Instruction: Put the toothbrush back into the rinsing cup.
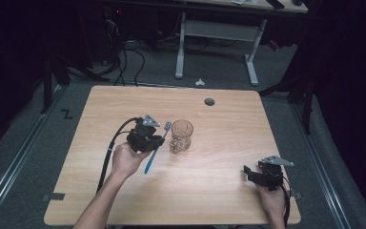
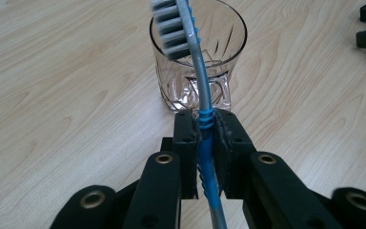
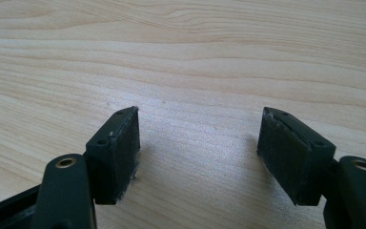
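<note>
A blue and grey toothbrush [image 2: 201,86] stands clamped by its ribbed handle in my left gripper [image 2: 205,125], which is shut on it. Its bristle head leans over the rim of a clear cut-glass tumbler [image 2: 198,57] just beyond the jaws. From above, the left gripper [image 1: 158,139] sits just left of the tumbler [image 1: 181,136], and the toothbrush [image 1: 156,149] slants from lower left up toward the glass. My right gripper [image 3: 198,148] is open over bare wood with nothing between its pads. It rests near the table's front right corner [image 1: 249,172].
The wooden table [image 1: 219,191] has a round cable hole [image 1: 209,101] near its far edge. A cable [image 1: 108,152] trails from the left gripper toward the front left. Beyond the table stand a white desk frame [image 1: 214,43] and floor cables.
</note>
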A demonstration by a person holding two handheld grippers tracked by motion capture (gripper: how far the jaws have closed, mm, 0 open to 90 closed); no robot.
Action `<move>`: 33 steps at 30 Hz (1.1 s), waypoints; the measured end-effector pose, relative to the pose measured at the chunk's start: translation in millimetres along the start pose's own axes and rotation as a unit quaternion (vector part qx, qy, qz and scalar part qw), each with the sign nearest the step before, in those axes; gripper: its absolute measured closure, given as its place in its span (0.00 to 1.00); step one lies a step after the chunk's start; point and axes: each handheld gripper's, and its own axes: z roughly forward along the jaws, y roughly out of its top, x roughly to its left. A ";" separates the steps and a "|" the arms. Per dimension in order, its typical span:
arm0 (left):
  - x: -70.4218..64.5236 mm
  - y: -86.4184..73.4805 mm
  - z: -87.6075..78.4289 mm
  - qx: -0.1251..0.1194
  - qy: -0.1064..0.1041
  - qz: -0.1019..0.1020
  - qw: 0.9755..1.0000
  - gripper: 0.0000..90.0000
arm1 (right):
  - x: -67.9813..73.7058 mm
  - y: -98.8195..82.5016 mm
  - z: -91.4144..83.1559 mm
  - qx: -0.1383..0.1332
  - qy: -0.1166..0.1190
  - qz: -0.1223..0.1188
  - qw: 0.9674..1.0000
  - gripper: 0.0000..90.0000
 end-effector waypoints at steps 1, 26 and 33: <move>0.0 0.2 -0.2 -0.003 0.000 -0.002 1.000 0.90 | 0.0 0.0 0.0 0.000 0.000 0.000 1.000 0.35; -7.7 24.4 -2.9 -0.060 0.006 0.008 0.998 0.90 | 0.2 -0.2 0.0 -0.001 0.000 -0.003 1.000 0.34; -9.4 30.3 -2.5 -0.081 0.010 0.009 0.997 0.90 | 0.3 -0.2 0.0 -0.001 -0.001 -0.004 1.000 0.34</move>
